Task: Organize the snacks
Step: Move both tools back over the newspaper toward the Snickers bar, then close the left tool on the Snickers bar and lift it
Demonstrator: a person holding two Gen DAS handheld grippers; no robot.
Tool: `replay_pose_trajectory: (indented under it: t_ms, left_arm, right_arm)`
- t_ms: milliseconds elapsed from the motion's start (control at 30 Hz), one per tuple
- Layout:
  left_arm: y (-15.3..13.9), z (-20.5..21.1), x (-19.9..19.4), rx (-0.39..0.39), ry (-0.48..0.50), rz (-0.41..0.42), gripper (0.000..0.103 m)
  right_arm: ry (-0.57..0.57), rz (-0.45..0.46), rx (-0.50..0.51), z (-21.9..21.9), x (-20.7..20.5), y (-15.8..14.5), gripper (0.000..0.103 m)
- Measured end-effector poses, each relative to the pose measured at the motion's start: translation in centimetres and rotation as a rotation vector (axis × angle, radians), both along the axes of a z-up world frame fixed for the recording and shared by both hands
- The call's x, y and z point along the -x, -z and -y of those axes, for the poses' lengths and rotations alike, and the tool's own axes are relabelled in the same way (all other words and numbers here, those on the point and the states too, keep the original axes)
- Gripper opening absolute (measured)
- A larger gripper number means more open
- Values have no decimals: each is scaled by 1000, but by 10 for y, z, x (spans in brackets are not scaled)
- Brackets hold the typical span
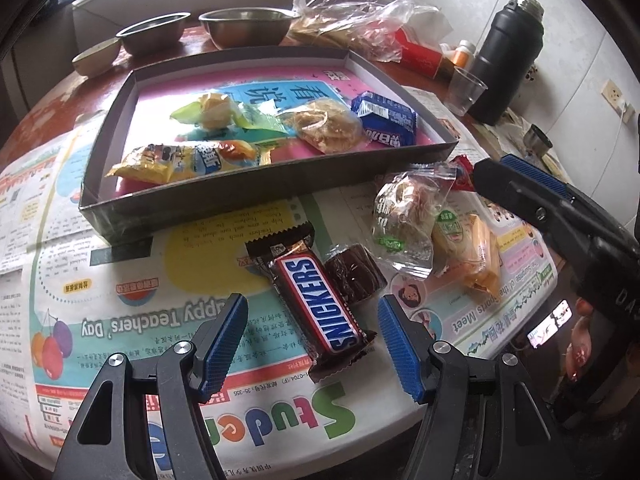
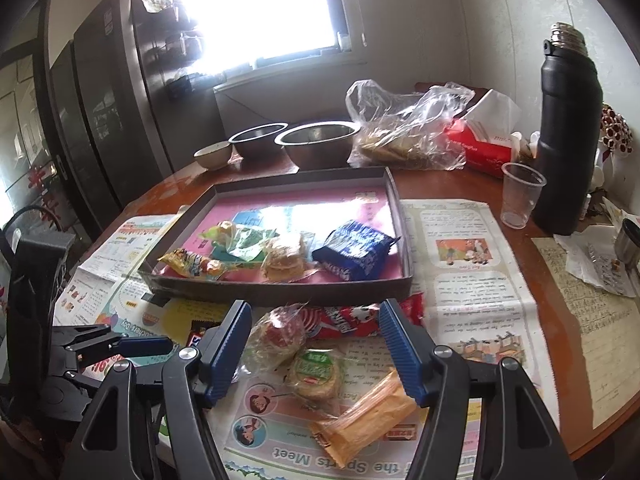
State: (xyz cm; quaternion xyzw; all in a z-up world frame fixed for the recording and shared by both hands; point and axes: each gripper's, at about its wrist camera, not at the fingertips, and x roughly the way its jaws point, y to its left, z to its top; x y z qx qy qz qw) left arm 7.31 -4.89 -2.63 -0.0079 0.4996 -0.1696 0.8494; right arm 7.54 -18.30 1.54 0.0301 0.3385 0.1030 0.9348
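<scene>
Left gripper [image 1: 312, 340]: jaws spread wide, nothing clasped; hovers over the Snickers bar [image 1: 316, 306], one blue pad on either side of its near half, neither pad touching it.
Right gripper [image 2: 314, 350]: jaws likewise apart and empty; frames the loose pile of clear-wrapped cakes [image 2: 296, 354] and the orange wafer pack [image 2: 366, 414] without contact.
Snickers bar, place: flat on the newspaper [image 1: 120, 320] covering the tabletop [image 2: 472, 188], in front of the tray, beside a small dark wrapped cake [image 1: 354, 276].
Snickers bar, lie: long axis runs diagonally, far end toward the tray wall, near end toward the gripper and slightly to the right; label face up.
Snickers bar, handling (judged): light, fairly stiff through the body, glossy wrapper likely slippery; crimped end flaps are limp and poor purchase. Best taken across the short width at mid-length.
Tray [image 1: 256, 188]: shallow dark box with pink liner; already holds a yellow packet [image 1: 176, 162], a green-wrapped sweet [image 1: 216, 110], a clear-wrapped biscuit [image 1: 324, 128] and a blue packet [image 1: 386, 120].
Still outside the tray: Snickers bar, dark cake, clear-wrapped cakes, orange wafer pack, red packet [image 2: 352, 318].
Orange wafer pack, handling (judged): light, brittle contents; a gentle squeeze across its narrow side suits it.
</scene>
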Motion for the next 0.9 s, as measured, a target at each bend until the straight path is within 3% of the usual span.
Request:
replay_pose_trajectory:
  t_ms: [600, 900]
  left_arm:
    - [4, -21, -4, 3, -48, 1, 69]
    - [4, -29, -8, -35, -73, 17, 69]
  right_arm:
    - [-86, -48, 65, -37, -6, 27, 66]
    - [-94, -47, 85, -41, -9, 31, 66]
